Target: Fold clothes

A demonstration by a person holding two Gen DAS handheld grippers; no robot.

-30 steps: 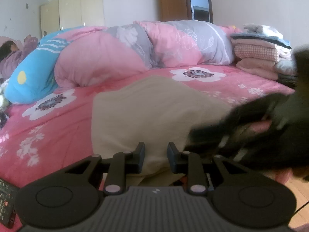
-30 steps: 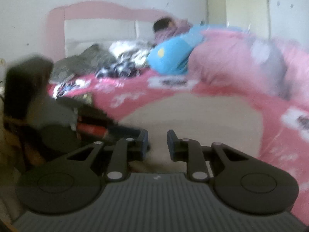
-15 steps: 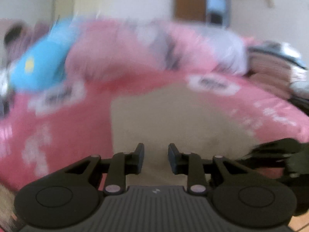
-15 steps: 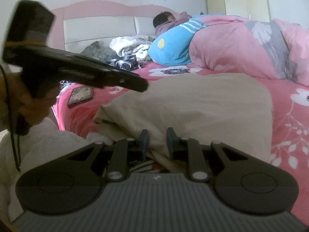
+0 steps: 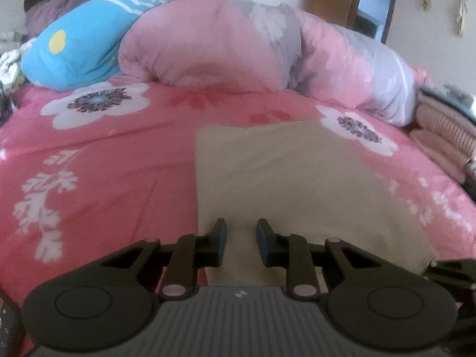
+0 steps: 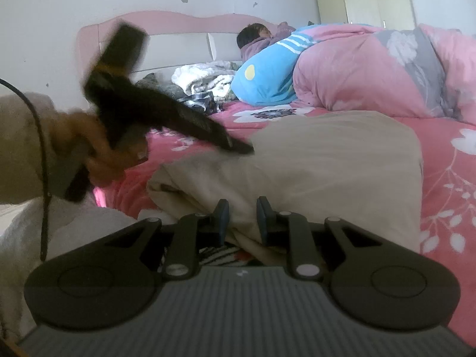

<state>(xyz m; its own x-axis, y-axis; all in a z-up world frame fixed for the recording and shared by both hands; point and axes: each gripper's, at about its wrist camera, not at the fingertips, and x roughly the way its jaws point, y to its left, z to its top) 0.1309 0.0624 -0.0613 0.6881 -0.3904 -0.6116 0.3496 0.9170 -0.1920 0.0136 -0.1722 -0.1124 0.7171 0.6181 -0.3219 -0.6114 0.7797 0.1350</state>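
A beige garment lies folded flat on the pink flowered bedsheet. My left gripper hovers over the garment's near left part. Its jaws are closing, a narrow gap still shows between them, and the cloth lies under it rather than pinched. In the right wrist view, the left gripper slants down in a hand, tips touching the top of the garment. My right gripper sits at the garment's near edge, shut on a fold of the beige cloth.
A rolled pink and grey quilt and a blue pillow lie across the far side of the bed. A person lies by the headboard, near crumpled clothes. Folded clothes are stacked at the right.
The left gripper has swung over and tipped down onto the garment's top, and its jaws have narrowed a little. The right gripper has settled low at the garment's near edge.
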